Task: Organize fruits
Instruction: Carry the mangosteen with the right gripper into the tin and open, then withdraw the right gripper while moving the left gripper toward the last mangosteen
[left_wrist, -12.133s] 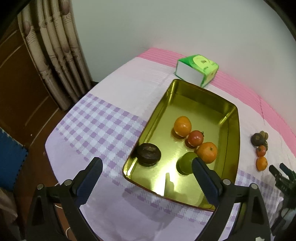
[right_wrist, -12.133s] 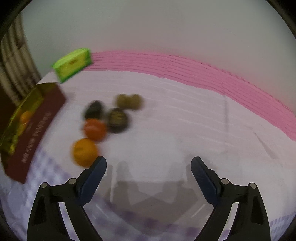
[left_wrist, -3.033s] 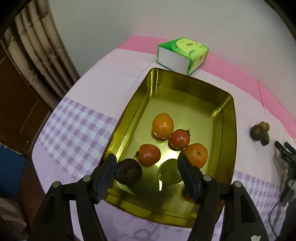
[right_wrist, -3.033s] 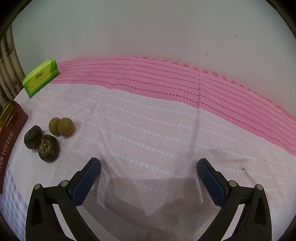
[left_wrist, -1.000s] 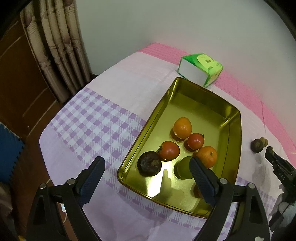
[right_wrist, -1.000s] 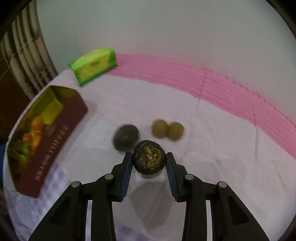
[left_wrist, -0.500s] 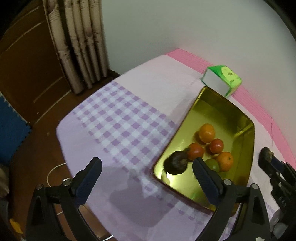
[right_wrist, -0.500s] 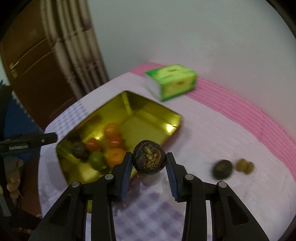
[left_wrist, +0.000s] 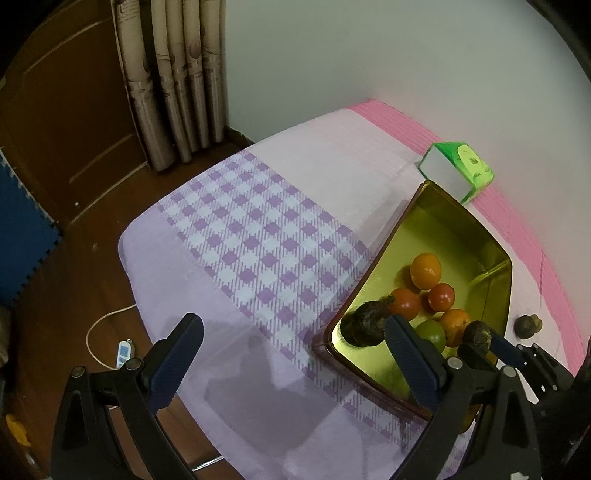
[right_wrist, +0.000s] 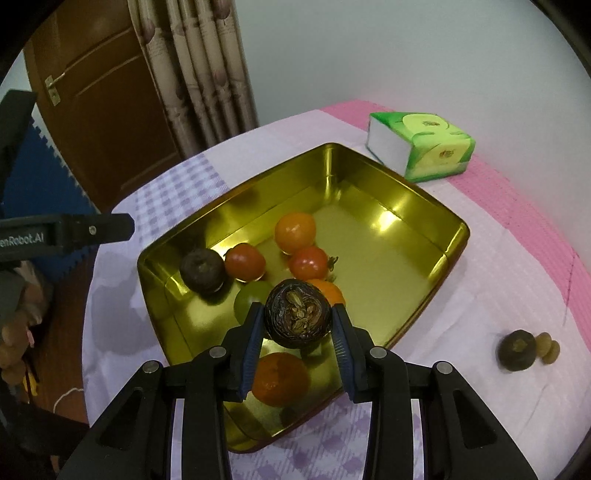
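Pinching the dark fruit (right_wrist: 297, 314) in my right tool (right_wrist: 297, 334) above the gold tin (right_wrist: 424, 197), I should lower toward bare floor at two o'clock before releasing gently.

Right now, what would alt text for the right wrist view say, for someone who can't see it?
The right gripper clamps a dark, cracked fruit above a gold tin holding orange, red, green and dark fruits. A green tissue box sits behind; a few dark fruits remain on the cloth.
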